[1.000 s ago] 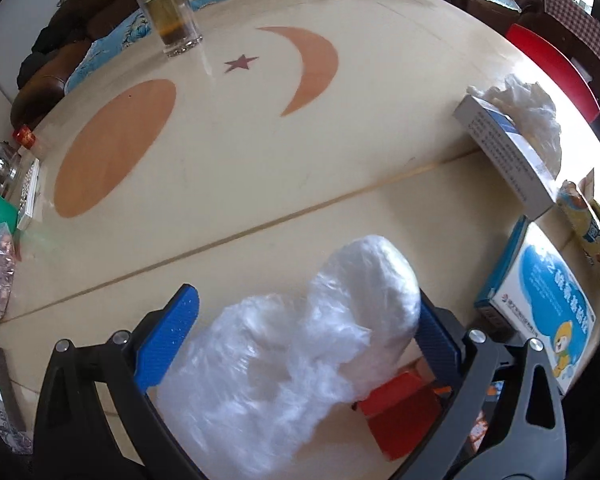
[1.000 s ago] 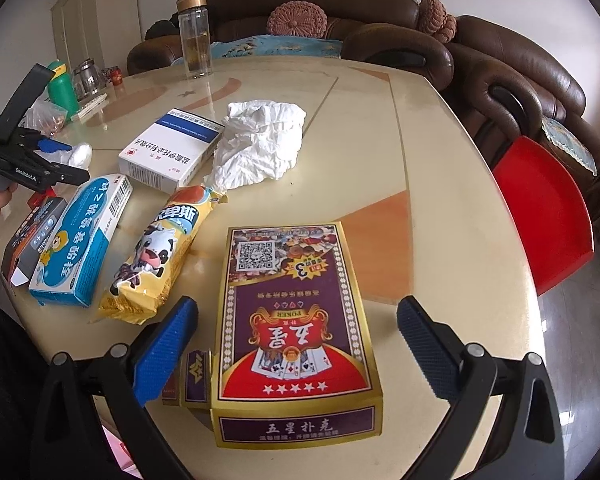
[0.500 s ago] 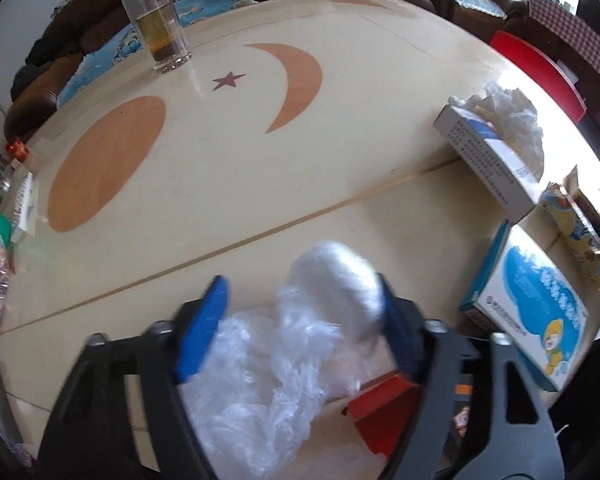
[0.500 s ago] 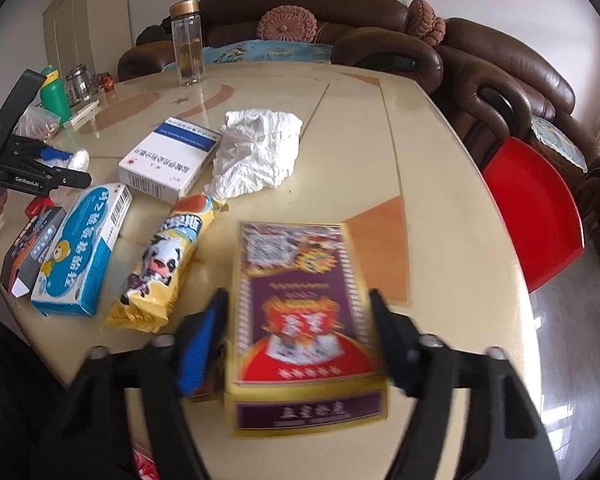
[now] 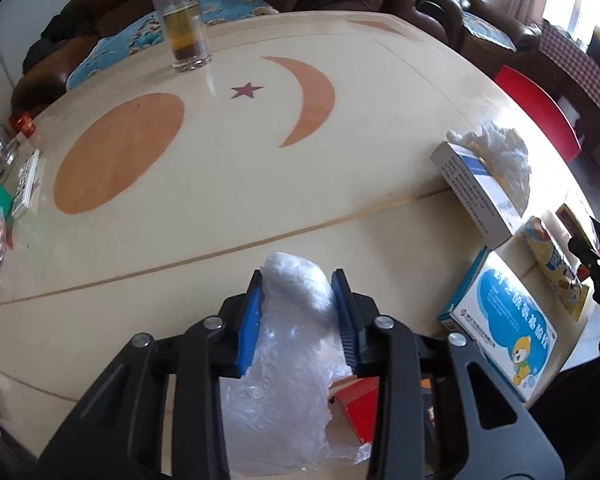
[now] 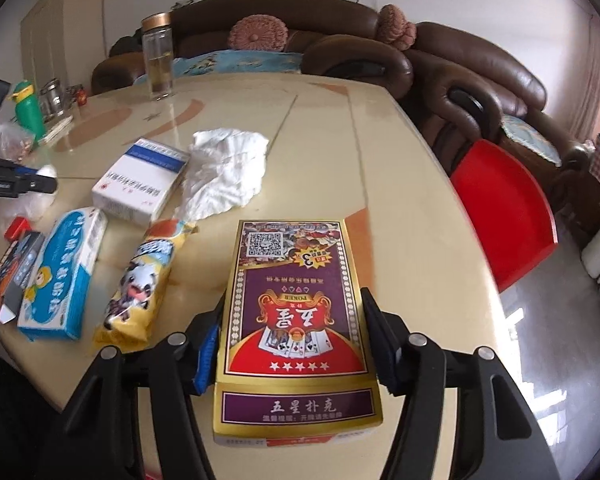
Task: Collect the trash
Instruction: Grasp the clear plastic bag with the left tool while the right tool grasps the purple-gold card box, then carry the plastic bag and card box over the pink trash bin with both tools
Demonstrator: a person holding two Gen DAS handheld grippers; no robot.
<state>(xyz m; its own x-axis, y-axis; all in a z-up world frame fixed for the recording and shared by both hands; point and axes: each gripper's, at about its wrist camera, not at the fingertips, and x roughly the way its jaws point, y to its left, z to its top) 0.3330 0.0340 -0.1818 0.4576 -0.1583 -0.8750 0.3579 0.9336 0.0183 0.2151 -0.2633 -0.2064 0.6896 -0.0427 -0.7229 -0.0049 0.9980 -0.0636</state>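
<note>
Trash items on cream tabletop [image 5: 228,184] with orange moon and star inlays, two grippers engaged.

Left gripper [image 5: 296,312]: jaws drawn narrow, blue pads pressed on both sides of crumpled clear plastic bag [image 5: 292,336]. Bag trails back beneath the gripper; its rounded end pokes out past the fingertips. Small red box [image 5: 360,408] lies just beside the bag, partly under the right finger.

Right gripper [image 6: 294,336]: jaws closed against the long sides of purple-and-gold playing-card box [image 6: 296,312], which lies flat near the tabletop's front edge.

Other trash, seen from the right wrist:
- yellow snack wrapper [image 6: 140,284] with cartoon cow, just left of the card box;
- blue-and-white medicine box [image 6: 62,276], beside the wrapper;
- dark carton [image 6: 12,272] at far left edge, end flap open;
- white box with blue stripe [image 6: 140,180], farther back;
- crumpled white tissue [image 6: 226,172], touching that white box.

Background: glass bottle [image 5: 180,28] with gold lid, upright at far side; green bottle [image 6: 28,110] at left; red chair [image 6: 504,208] beside the tabletop; brown leather sofa [image 6: 460,64].
</note>
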